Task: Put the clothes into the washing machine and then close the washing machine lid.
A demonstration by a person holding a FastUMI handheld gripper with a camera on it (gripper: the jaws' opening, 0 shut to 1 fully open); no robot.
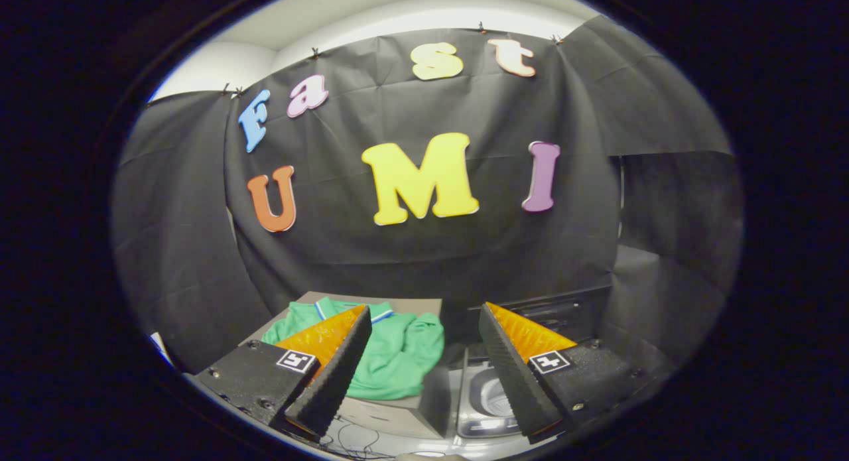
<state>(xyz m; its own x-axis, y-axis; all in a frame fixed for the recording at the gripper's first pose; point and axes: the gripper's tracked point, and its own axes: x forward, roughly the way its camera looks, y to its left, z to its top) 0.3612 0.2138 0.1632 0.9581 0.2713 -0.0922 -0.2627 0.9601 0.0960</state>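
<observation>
gripper (424, 328) in gripper view, jaws spread wide apart, nothing between them, nothing touched. both fingers (335, 371) come up from the bottom and angle outward in a v. each has a black ribbed inner pad, an orange wedge on its upper face and a small square black-and-white marker on the black base block. both fingertips clear, no contact. gripper held level, pointing forward.

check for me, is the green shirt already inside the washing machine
No, the green shirt lies on a box left of the washing machine, while the gripper fingers stand open and empty.
</observation>
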